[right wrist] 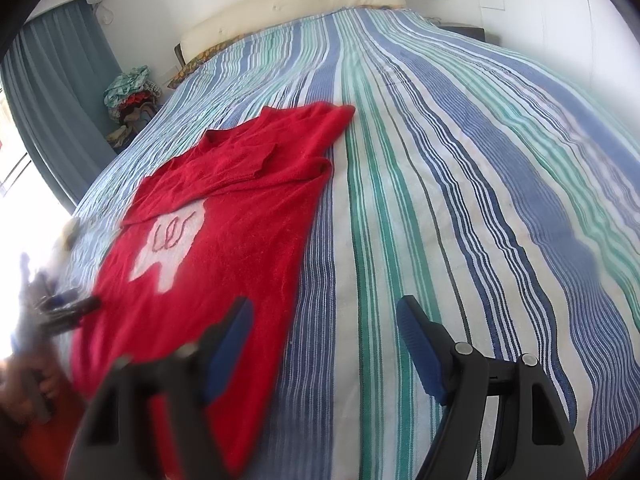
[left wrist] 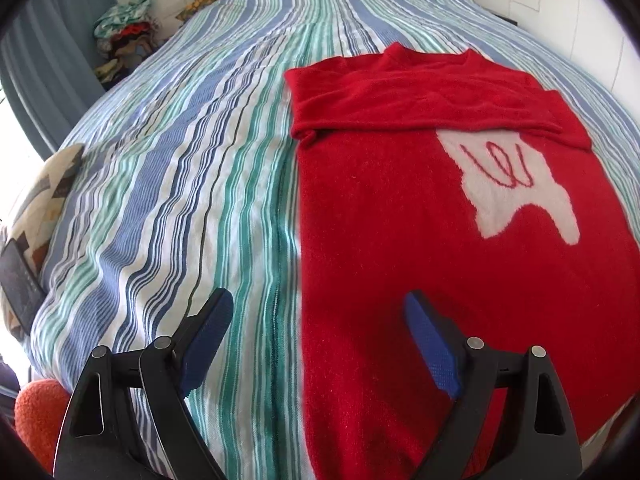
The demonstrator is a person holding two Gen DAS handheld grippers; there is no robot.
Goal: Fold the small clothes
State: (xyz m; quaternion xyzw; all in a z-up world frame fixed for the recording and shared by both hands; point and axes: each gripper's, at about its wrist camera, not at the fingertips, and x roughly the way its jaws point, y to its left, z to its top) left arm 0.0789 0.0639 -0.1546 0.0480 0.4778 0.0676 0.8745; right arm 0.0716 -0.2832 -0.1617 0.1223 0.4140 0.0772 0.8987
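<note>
A red knitted sweater (left wrist: 400, 220) with a white patch (left wrist: 512, 184) lies flat on the striped bedspread (left wrist: 180, 160), its sleeves folded across the chest. My left gripper (left wrist: 320, 304) is open and empty, hovering over the sweater's lower left edge. In the right wrist view the sweater (right wrist: 224, 240) lies left of centre. My right gripper (right wrist: 324, 312) is open and empty above the bedspread (right wrist: 460, 200), just right of the sweater's lower right edge. The left gripper (right wrist: 68, 308) shows blurred at the sweater's far side.
A pile of clothes (left wrist: 124, 28) sits beside the bed at the far left. A patterned cushion (left wrist: 36, 216) lies at the bed's left edge. A cream headboard (right wrist: 288, 12) and blue curtain (right wrist: 52, 80) stand behind. An orange fuzzy object (left wrist: 36, 412) is at the lower left.
</note>
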